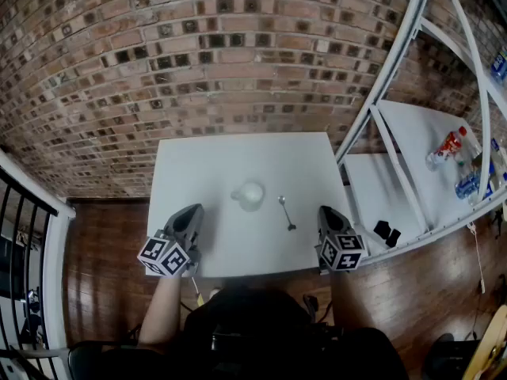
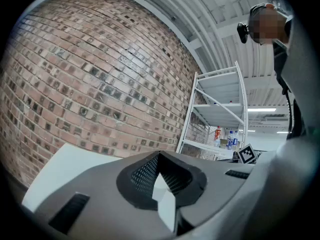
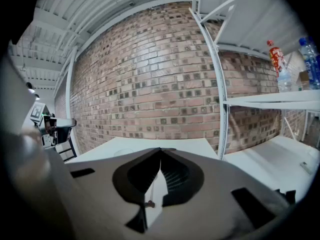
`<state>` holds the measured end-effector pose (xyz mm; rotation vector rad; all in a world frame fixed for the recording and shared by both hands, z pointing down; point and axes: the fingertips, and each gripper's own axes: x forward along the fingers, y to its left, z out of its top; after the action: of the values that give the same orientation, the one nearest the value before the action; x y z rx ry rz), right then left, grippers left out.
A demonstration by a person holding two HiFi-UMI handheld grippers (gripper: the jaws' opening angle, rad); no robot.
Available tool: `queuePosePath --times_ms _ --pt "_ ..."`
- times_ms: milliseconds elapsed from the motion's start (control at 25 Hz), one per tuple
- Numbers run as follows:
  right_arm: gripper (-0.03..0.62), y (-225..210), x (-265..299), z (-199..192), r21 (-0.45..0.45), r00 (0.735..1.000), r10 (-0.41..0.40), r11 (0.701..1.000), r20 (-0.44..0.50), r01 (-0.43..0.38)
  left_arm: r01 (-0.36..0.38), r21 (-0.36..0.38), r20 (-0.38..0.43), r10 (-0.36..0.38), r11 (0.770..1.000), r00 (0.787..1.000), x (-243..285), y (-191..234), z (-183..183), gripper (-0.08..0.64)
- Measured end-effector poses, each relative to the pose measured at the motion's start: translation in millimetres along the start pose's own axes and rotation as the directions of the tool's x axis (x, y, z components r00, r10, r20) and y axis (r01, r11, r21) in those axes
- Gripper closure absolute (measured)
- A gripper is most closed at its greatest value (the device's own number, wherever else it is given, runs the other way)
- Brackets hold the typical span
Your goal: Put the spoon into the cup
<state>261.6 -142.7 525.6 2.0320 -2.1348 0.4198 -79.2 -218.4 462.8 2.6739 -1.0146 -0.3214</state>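
The left gripper [image 1: 193,210] hovers over the counter's [image 1: 207,165] near left edge with its jaws together and nothing between them. Near the counter's middle stands a white cup [image 1: 251,195], upright; nothing shows inside it, though it is too small to be sure. Just to its right, apart from it, the spoon [image 1: 286,213] lies flat. It looks like thin metal: probably light, stiff and slick, and best pinched across the handle. The right gripper [image 1: 327,210] waits near the spoon, also with its jaws together on nothing. Further right, a white shelf [image 1: 412,125] carries bottles [image 1: 448,148].
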Motion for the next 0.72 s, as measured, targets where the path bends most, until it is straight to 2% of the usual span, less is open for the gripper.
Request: queuePosePath --times_ms 240,280,320,440,600,640,720 --pt "0.557 9.5 25.8 -17.1 -0.041 0.996 0.037 0.998 -0.078 -0.041 0.012 0.011 -0.01 -0.011 1.0 1.0 13.4 -5.9 -2.9 0.555" --pt "0.52 10.6 32.2 -25.7 -0.04 0.993 0.045 0.998 -0.111 -0.049 0.011 0.011 -0.015 -0.01 1.0 1.0 14.8 -6.0 -4.3 0.555" --pt "0.479 11.4 38.4 -35.3 -0.038 0.988 0.052 0.998 -0.148 -0.058 0.01 0.012 -0.022 -0.01 1.0 1.0 16.1 -6.0 -6.1 0.555" --pt "0.477 12.1 53.0 -65.1 -0.039 0.965 0.058 0.997 -0.257 -0.07 0.003 0.017 -0.049 -0.003 1.0 0.999 18.7 -4.0 -12.8 0.555" --pt "0.474 18.5 64.5 -95.7 -0.037 0.934 0.072 0.995 -0.349 -0.091 -0.015 0.011 -0.073 0.016 1.0 0.997 17.3 -0.8 -18.0 0.555" --pt "0.44 21.0 66.4 -103.6 -0.035 0.926 0.078 0.995 -0.37 -0.098 -0.02 0.006 -0.076 0.021 1.0 0.997 15.5 -0.6 -19.1 0.555" --pt "0.431 26.1 69.8 -120.9 -0.033 0.907 0.086 0.993 -0.412 -0.109 -0.03 -0.003 -0.087 0.03 1.0 0.996 11.1 -0.2 -23.3 0.555"
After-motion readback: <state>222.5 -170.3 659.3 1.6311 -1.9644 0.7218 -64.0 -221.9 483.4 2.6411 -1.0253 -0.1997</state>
